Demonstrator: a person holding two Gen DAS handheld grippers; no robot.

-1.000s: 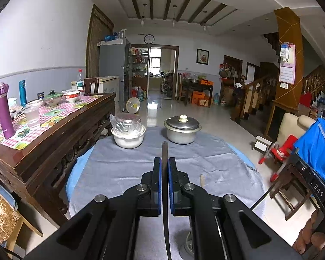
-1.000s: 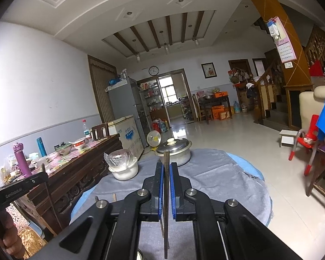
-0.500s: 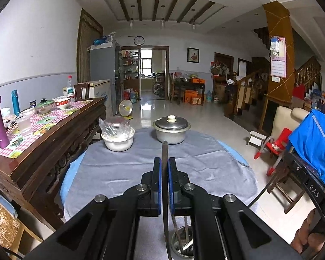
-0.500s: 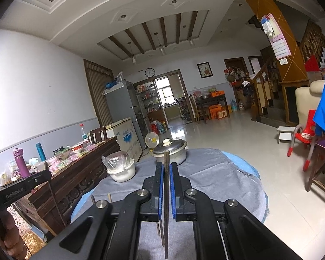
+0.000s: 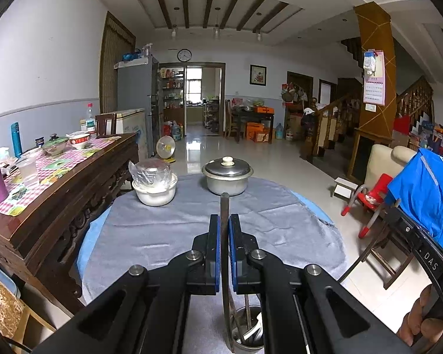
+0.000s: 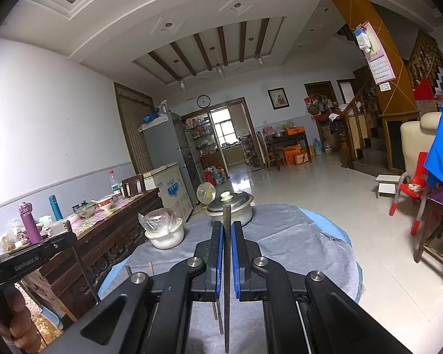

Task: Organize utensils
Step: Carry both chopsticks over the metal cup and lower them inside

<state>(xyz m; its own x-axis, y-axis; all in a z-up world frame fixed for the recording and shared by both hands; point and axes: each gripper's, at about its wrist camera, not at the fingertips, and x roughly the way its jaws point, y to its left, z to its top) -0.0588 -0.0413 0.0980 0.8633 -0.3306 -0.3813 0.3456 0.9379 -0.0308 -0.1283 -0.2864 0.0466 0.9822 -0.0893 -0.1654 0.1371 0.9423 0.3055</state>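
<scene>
My left gripper is shut on a dark chopstick held upright over the round table's grey cloth. Its lower end reaches into a steel utensil holder below the gripper, which holds other utensils. My right gripper is shut on another dark chopstick, also upright. Two more chopsticks show below the right gripper. The other gripper's handle shows at the edge of each view.
A white bowl covered with plastic and a lidded steel pot stand at the table's far side. A dark wooden side table with bottles and dishes stands left. Chairs stand right.
Both grippers have risen and tilted slightly, each still holding its chopstick. The steel utensil holder has come into the left wrist view below the left gripper.
</scene>
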